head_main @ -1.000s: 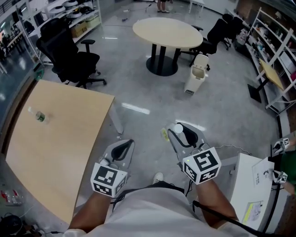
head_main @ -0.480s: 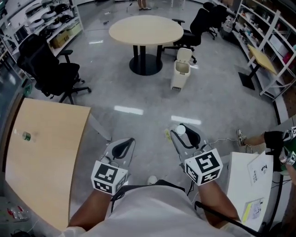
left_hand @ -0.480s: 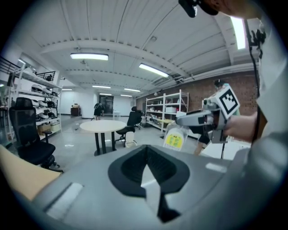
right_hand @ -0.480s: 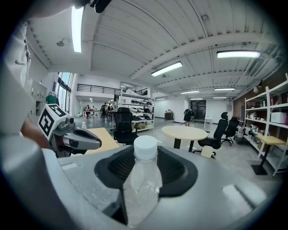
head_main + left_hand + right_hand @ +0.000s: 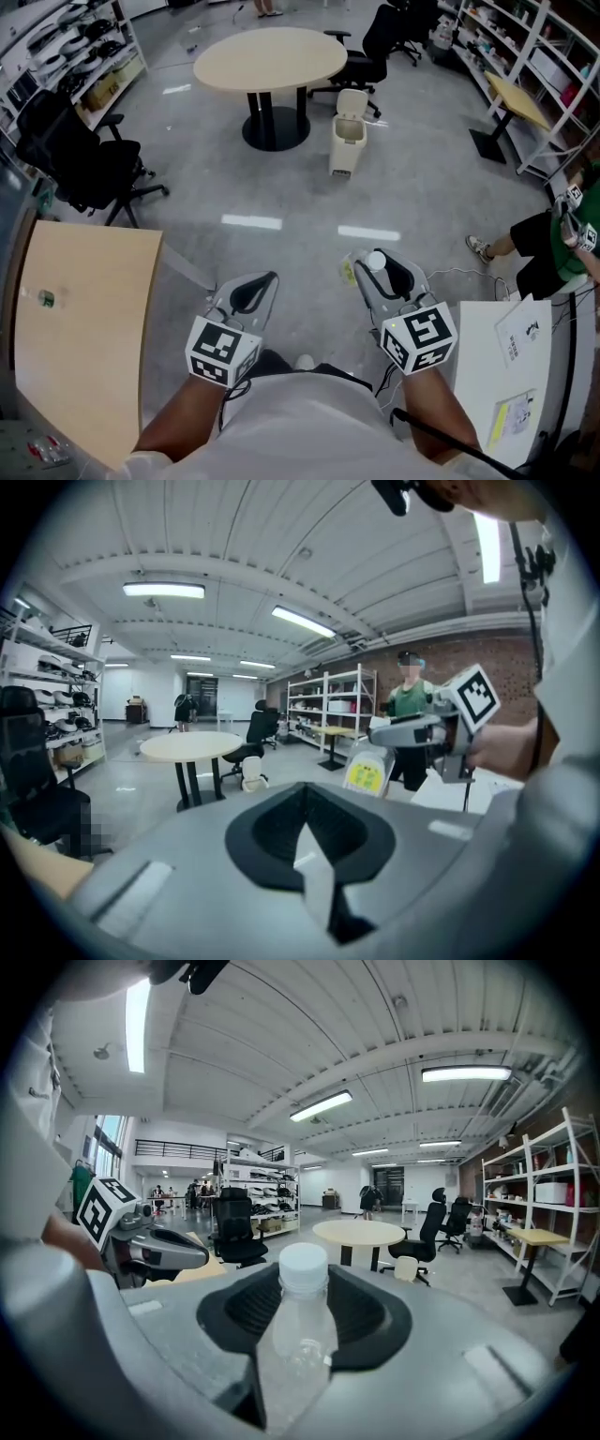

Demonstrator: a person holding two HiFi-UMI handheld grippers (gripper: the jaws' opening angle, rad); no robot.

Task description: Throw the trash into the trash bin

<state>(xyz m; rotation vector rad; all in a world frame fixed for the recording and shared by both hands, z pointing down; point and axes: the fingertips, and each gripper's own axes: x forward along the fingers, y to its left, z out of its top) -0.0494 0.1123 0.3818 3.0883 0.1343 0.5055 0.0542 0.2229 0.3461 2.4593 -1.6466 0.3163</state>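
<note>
Right gripper [image 5: 380,272] jaws pinch clear bottle [image 5: 302,1283] — left gripper [image 5: 258,286] jaws pinch white scrap [image 5: 309,864]; trash bin [image 5: 347,141] ahead

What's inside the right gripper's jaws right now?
A clear plastic bottle with a white cap, clamped in the right gripper. The gripper's body covers the bottle's base, so that part is unseen.

Bottle [image 5: 302,1316] base sunk out of sight between the jaws gripping it, tiny item [image 5: 44,297] near the left edge of the table [image 5: 84,356] too small to name, trash bin [image 5: 347,141] interior out of view, person [image 5: 548,248] cut off at right.
</note>
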